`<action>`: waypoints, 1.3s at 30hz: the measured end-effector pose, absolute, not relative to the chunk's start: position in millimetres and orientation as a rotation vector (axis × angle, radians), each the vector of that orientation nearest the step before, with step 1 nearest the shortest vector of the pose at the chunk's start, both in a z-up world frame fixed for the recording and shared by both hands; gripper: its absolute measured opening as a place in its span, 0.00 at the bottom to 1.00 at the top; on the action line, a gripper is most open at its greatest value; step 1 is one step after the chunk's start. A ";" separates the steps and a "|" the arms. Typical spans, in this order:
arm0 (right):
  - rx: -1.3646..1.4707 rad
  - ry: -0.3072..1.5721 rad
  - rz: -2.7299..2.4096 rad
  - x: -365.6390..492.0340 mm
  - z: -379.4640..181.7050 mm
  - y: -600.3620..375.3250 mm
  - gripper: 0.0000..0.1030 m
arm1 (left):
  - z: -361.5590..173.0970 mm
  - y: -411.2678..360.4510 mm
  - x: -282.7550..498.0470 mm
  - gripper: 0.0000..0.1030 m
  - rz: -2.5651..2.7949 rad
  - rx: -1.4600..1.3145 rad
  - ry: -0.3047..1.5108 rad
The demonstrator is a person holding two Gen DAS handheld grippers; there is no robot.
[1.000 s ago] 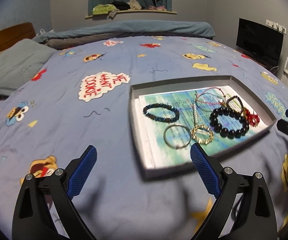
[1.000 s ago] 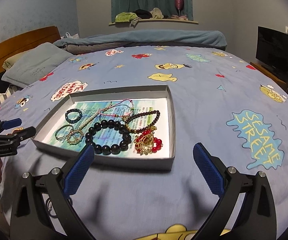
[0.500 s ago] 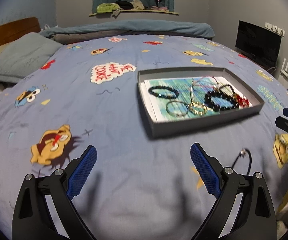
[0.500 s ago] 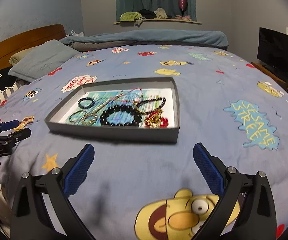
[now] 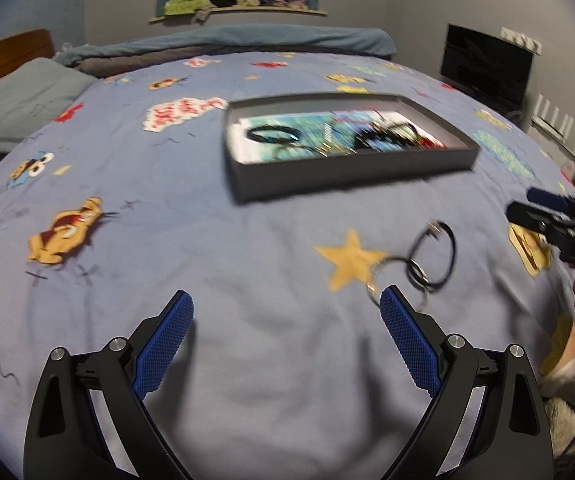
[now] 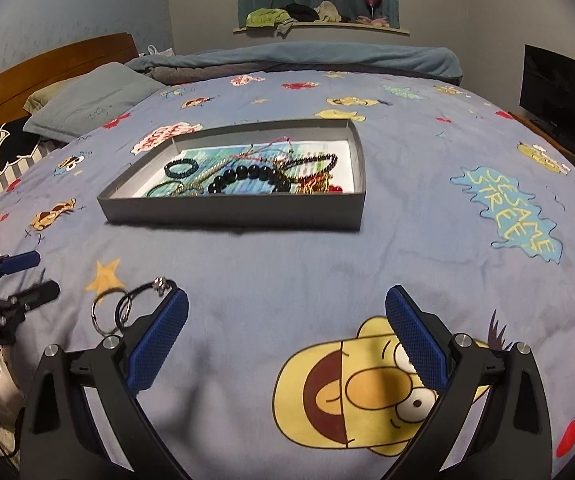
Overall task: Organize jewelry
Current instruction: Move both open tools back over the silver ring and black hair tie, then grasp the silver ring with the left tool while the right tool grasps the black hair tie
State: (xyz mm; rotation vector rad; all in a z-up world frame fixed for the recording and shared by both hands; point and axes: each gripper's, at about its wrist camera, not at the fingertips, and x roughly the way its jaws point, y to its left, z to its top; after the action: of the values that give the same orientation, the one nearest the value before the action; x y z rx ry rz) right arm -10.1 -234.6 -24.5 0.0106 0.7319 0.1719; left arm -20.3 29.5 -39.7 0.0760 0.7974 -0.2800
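Open bedspread (image 6: 287,280) btwn tools, tray (image 6: 231,208) ahead, rings (image 6: 127,308) nr left

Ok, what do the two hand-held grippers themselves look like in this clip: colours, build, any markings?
Both match. The left hand-held gripper and the right hand-held gripper each have two black angled plastic arms with triangular cut-outs and silver round bolts at the joints. Their fingers carry blue pads with a fine cross-hatched texture. The right one, seen in the left wrist view, bears small, unreadable lettering. No cables or sleeves are clearly visible.

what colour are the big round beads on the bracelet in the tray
Glossy black. The big-bead bracelet in the grey tray shows best in the right wrist view.
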 end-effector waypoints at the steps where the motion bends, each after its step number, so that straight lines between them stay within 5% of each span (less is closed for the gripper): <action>1: 0.010 0.734 0.173 -10.9 -26.0 -234.6 0.95 | -42.0 24.8 -21.9 0.91 -0.291 0.083 0.800; 14: 0.015 0.743 0.193 -12.5 -32.6 -236.6 0.95 | -60.2 -21.8 -24.6 0.87 -0.420 0.175 0.753; 22: 0.018 0.744 0.224 -13.2 -34.7 -229.3 0.95 | -63.8 -33.6 -26.6 0.50 -0.479 0.252 0.702; 29: 0.005 0.734 0.264 -13.8 -33.0 -217.4 0.94 | -62.3 -30.8 -28.9 0.46 -0.501 0.260 0.688; 39: 0.037 0.801 0.369 -0.6 -37.0 -190.0 0.39 | -61.3 -20.0 -34.4 0.46 -0.497 0.237 0.691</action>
State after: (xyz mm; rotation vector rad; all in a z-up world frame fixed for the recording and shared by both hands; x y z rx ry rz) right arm -0.6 -190.0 -37.0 0.0367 0.8007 0.3688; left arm -34.4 -20.0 -61.3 0.2371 0.6914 -0.4968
